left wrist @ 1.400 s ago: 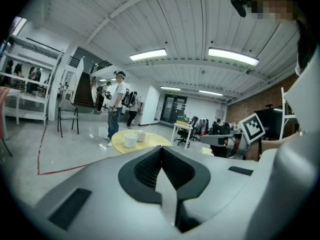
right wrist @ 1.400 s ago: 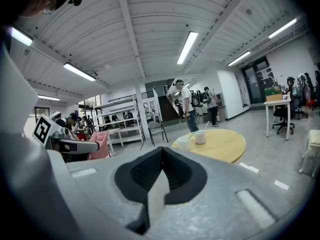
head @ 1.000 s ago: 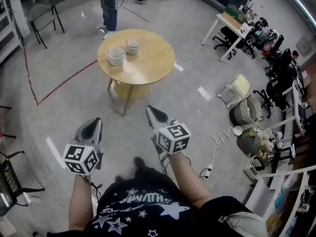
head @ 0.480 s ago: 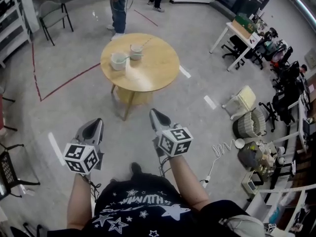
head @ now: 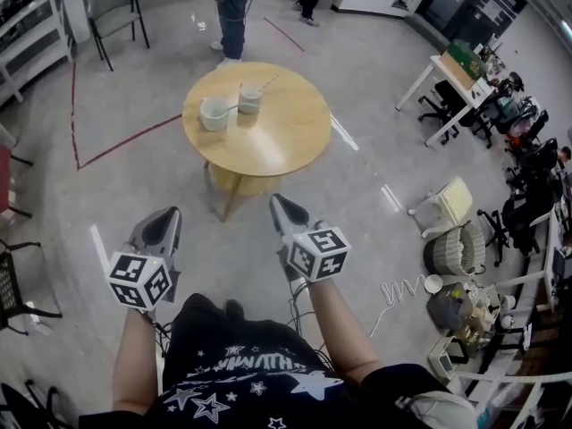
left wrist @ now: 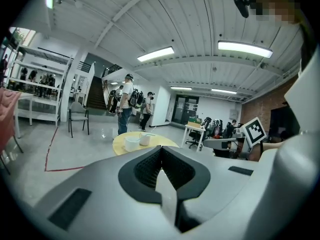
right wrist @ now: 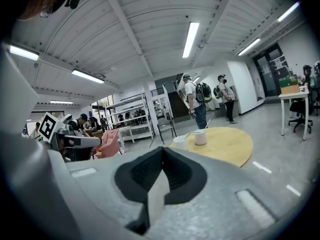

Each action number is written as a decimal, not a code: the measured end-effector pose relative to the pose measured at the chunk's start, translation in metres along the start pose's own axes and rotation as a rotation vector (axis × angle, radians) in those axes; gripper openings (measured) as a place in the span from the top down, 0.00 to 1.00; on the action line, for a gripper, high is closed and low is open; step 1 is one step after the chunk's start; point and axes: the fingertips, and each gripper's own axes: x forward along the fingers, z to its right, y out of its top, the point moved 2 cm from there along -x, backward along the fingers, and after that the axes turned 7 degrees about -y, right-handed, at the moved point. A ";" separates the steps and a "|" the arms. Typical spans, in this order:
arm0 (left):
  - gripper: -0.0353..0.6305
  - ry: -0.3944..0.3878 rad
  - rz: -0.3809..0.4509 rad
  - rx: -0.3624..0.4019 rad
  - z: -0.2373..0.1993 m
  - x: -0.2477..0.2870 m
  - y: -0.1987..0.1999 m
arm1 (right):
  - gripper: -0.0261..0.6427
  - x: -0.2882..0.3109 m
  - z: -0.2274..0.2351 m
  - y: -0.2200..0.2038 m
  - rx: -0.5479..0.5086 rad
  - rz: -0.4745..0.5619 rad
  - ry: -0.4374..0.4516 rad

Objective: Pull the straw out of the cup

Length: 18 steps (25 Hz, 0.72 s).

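You're on the near side of the round, light wooden table, with both grippers short of it, so nothing is in reach. The left gripper and the right gripper each have their jaws pressed together with nothing between them. Part one pair before it meets the straw, or the closed tips will likely just knock it.

The main risk I see is the cup itself. The tall white cup sits on the table's far left part, just beside a lower, wider white cup, and both look light. A pull that goes sideways rather than along the straw could tip the tall cup or drag it into its neighbour. Steadying it with your other gripper would probably help. A person in jeans stands just beyond the table's far edge, so mind your reach.

The thin pale straw leans out of the tall cup's rim, away from you. It is faint and slender, easy to miss or pinch flat. Another thin line runs between the two cups; I can't tell what it is.
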 end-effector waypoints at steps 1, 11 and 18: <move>0.94 0.003 -0.001 -0.001 0.001 0.003 0.001 | 0.96 0.003 0.001 -0.001 0.000 -0.005 0.007; 0.94 0.017 -0.009 -0.019 -0.010 0.037 0.006 | 0.96 0.036 0.003 -0.003 0.021 -0.035 0.030; 0.94 -0.006 -0.010 -0.059 -0.037 0.076 0.014 | 0.96 0.066 0.011 0.004 -0.037 -0.040 0.054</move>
